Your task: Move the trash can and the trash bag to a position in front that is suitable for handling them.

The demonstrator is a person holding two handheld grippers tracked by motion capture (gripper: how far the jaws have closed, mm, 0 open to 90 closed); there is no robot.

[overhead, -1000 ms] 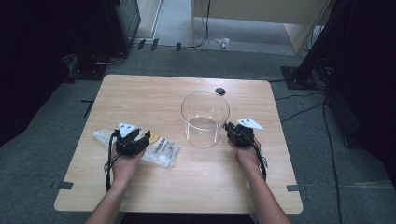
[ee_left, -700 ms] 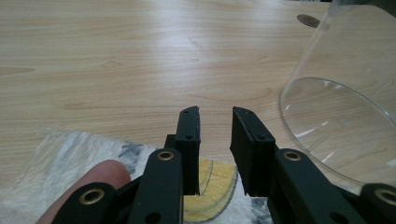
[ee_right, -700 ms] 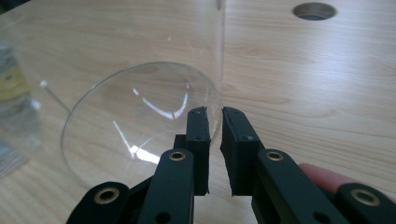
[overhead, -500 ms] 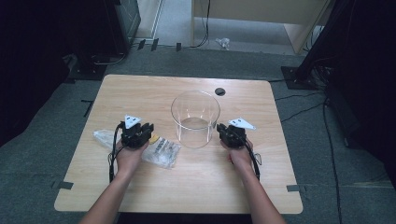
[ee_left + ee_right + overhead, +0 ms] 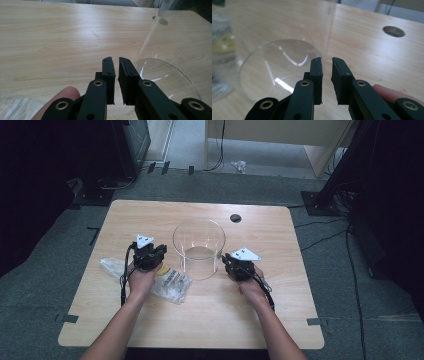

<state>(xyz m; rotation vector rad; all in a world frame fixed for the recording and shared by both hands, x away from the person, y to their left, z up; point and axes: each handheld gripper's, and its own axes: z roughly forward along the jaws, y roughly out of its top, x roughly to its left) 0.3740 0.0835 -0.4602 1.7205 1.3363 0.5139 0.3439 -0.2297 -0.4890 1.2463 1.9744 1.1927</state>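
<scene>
**Both grippers closed beside the glass bowl**

The left gripper [image 5: 152, 254] sits just left of the clear glass bowl [image 5: 199, 247], above the plastic bag [image 5: 167, 282]. Its jaws have just been closing and now stand nearly together, grasping nothing. The bowl stands at the table's [image 5: 280, 320] centre, shifted left of its earlier position. The right gripper [image 5: 231, 262], jaws clenched and empty, rests at the bowl's right wall, probably pushing it.
</scene>
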